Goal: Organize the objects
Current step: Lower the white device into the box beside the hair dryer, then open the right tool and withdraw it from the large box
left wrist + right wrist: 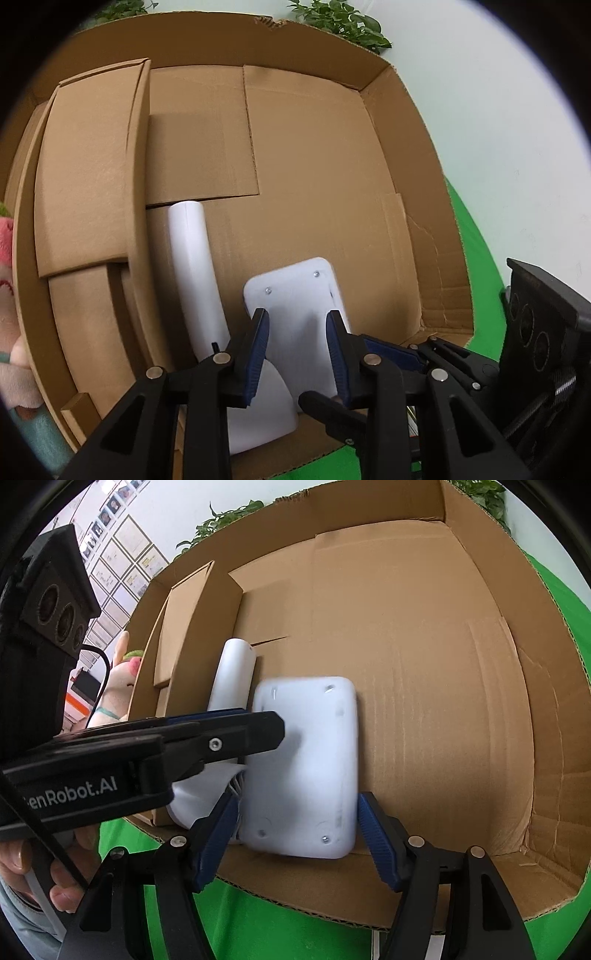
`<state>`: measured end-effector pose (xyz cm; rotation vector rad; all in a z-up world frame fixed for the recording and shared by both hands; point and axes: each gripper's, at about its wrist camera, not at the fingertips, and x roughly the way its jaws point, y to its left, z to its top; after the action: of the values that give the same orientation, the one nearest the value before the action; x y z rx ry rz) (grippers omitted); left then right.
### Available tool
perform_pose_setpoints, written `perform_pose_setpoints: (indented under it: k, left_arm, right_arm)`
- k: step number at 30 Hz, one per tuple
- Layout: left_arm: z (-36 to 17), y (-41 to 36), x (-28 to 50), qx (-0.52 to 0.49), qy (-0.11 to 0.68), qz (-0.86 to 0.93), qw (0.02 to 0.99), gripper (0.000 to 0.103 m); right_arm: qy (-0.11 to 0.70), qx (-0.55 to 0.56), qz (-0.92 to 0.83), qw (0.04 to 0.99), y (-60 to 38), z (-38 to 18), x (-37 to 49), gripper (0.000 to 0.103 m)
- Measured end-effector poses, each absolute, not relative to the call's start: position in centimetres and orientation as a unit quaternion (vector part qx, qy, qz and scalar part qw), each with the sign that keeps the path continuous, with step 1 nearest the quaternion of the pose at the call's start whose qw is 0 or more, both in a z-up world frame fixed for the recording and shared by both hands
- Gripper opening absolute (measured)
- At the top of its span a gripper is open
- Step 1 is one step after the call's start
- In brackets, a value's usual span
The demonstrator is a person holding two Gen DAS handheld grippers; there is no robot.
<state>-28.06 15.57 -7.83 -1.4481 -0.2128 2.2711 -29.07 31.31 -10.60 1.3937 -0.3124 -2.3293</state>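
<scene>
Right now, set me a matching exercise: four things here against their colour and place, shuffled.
Things:
1. box
2. base
3. toy
4. cloth

Descriptions:
a. green, under the box
b. white, between the fingers of the right gripper
c. pink, outside the box
d. brown cardboard, open top

Pairs: 1-d, 2-b, 3-c, 4-a

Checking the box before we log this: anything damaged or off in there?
Yes. The cardboard box is worn: its top rim is torn and ragged at the far edge, and the right wall is creased and crumpled. The white device lies with its screwed underside showing, between both hand-held grippers. Nothing spilled.
</scene>
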Motion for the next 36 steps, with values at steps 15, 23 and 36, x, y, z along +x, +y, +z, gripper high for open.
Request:
perform_pose_setpoints:
  k: [15,23,36]
  left_arm:
    - [-6.3,12.4,-25.0,-0.491,-0.088,0.84,0.213,0.031]
    - [-4.9,11.5,-22.5,-0.44,-0.063,0.878,0.179,0.031]
    - [-1.8,9.2,-13.1,-0.247,0.029,0.968,-0.009,0.098]
  right_arm:
    - [-0.093,0.507,-0.84,0.169,31.8,-10.7,-28.6,0.035]
    - [-0.07,0.487,-0.858,0.146,31.6,-9.9,-27.7,0.047]
    - [0.017,0.283,-0.956,0.078,31.0,-4.6,-17.1,0.102]
